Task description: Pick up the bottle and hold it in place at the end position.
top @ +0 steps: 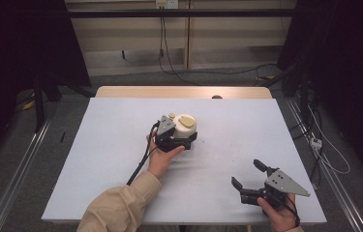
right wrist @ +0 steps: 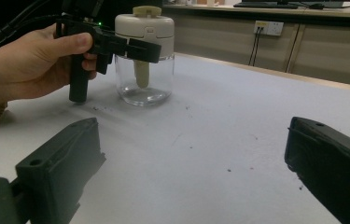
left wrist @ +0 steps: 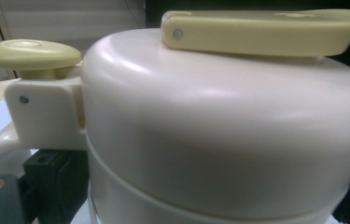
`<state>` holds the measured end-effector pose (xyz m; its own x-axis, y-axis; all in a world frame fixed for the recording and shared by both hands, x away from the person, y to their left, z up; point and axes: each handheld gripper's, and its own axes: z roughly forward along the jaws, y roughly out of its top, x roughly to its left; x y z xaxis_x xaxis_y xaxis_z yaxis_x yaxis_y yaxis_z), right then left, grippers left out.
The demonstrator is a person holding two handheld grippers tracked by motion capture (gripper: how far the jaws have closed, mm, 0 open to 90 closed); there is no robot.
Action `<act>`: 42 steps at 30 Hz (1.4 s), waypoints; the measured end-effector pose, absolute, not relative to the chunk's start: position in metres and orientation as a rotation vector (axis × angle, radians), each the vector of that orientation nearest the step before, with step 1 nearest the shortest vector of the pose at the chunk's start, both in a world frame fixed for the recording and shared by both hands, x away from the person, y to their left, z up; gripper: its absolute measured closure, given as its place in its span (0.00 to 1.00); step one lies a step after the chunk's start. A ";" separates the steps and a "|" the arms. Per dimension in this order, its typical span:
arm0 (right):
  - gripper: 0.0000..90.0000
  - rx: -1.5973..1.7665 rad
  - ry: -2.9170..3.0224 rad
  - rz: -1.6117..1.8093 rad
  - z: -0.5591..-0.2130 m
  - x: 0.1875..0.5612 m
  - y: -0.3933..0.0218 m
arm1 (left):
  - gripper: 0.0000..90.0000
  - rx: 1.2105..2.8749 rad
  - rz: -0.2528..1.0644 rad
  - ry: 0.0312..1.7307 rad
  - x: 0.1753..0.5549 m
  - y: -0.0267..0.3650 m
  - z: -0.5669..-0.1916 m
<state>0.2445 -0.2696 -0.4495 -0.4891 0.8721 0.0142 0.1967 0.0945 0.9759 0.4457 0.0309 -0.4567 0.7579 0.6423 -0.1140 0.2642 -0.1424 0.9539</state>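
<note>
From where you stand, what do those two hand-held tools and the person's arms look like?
Each is a black pistol-style tool with two blocky black jaws. The left gripper and the right gripper both carry a grey three-cornered plate dotted with screws, and a black cable trails from the left one. A tan sleeve covers the left forearm.

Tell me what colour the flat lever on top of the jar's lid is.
Pale yellow-green lever, on a cream lid; clearest in the left gripper view.

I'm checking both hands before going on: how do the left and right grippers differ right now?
The left gripper is at the jar, its jaws on either side of the cream lid; the right gripper holds nothing, jaws spread wide. The left is mid-table; the right is near the table's front right edge, apart from the jar. Both are black, hand-held, with a grey plate on top.
</note>
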 end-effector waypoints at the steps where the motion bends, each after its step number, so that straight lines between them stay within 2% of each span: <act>1: 0.03 1.053 1.773 1.427 -0.450 0.245 -0.269 | 0.06 1.725 0.377 0.722 0.445 0.031 -0.457; 16: 0.03 1.096 1.814 1.412 -0.452 0.257 -0.263 | 0.06 1.730 0.366 0.700 0.445 0.034 -0.459; 42: 0.06 1.231 1.881 1.403 -0.437 0.305 -0.222 | 0.06 1.740 0.367 0.691 0.445 0.034 -0.458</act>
<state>0.3046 -0.2220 -0.4371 -0.4757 0.8703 0.1276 0.3706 0.0668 0.9264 0.4451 0.0343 -0.4583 0.7761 0.6213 -0.1081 0.2578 -0.1561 0.9535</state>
